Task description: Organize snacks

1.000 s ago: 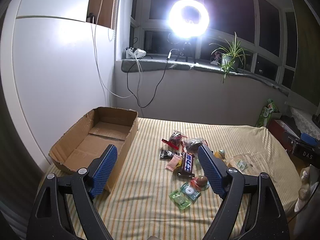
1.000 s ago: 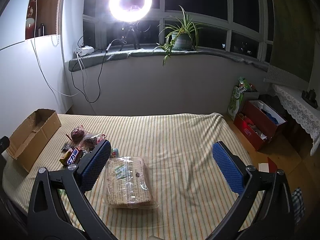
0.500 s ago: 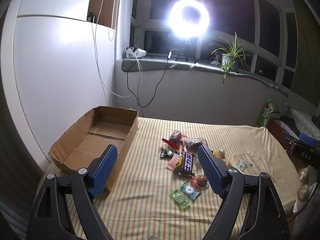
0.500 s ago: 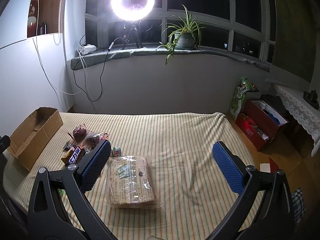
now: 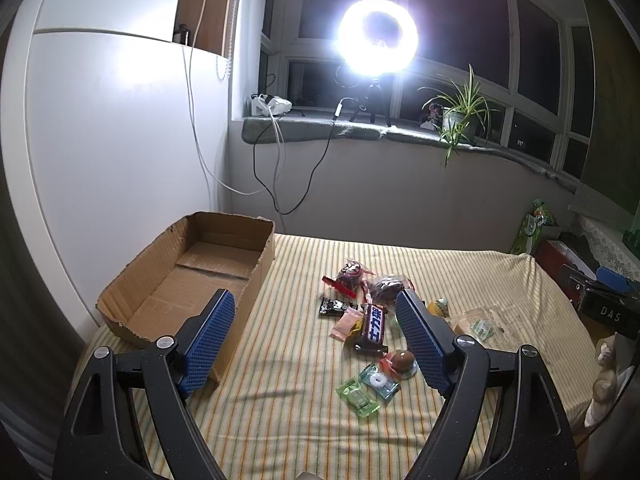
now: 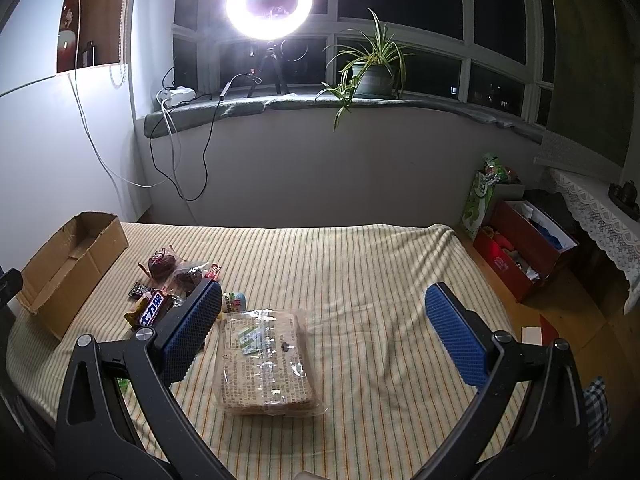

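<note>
Left wrist view shows the left hand-held gripper [image 5: 310, 340] wide, empty, facing loose snacks [image 5: 366, 320] beside the cardboard box [image 5: 192, 280], their likely destination. Right hand-held gripper [image 6: 322, 336] gapes wide above the cracker pack [image 6: 264, 360].

The right finger [image 5: 422, 338] of the left gripper [image 5: 316, 340] covers part of the dark pouch [image 5: 386, 289] and the small packets behind it. In the right wrist view a finger [image 6: 192, 330] hides the bar's [image 6: 151, 309] right end; the wafer pack's [image 6: 266, 364] print is too small to read. The box's [image 6: 68, 268] near corner is hidden at the left edge.
</note>
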The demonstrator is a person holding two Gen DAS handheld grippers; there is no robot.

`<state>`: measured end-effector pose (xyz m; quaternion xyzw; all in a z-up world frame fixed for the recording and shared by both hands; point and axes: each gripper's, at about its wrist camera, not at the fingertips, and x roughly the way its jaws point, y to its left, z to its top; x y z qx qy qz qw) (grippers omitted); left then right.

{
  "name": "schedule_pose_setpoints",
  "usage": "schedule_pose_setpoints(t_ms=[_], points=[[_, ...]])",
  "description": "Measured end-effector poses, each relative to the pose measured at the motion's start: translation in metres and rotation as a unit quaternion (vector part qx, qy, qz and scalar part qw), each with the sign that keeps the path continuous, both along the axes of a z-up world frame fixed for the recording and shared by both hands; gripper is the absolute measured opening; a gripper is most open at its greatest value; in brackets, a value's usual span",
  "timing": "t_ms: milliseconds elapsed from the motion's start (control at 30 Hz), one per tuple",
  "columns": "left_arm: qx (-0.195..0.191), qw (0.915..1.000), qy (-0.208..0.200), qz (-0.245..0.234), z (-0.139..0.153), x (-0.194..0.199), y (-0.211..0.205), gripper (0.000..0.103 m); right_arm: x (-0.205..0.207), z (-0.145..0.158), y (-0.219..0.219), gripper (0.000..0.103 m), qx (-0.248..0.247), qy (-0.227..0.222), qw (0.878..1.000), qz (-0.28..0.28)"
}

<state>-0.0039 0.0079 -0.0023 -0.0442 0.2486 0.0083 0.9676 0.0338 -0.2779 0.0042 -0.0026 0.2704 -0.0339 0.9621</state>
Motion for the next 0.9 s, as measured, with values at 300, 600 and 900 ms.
schedule_pose_setpoints(t_ms=[300,600,900], points=[[0.0,1.0,0.0,-0.002,0.0003,-0.0003,-0.0012,0.083,-0.0003,-0.001,0.0019,0.103,-0.001,0.0,1.0,0.001],[-0.002,1.0,0.0,-0.004,0.001,0.001,-0.0031,0.083,-0.0002,-0.0012,0.0014,0.103,-0.001,0.0,1.0,0.002],[-0.002,1.0,0.002,-0.006,0.0003,0.0011,-0.0042,0.083,-0.0006,-0.0057,0.002,0.103,0.0,0.005,1.0,0.005]])
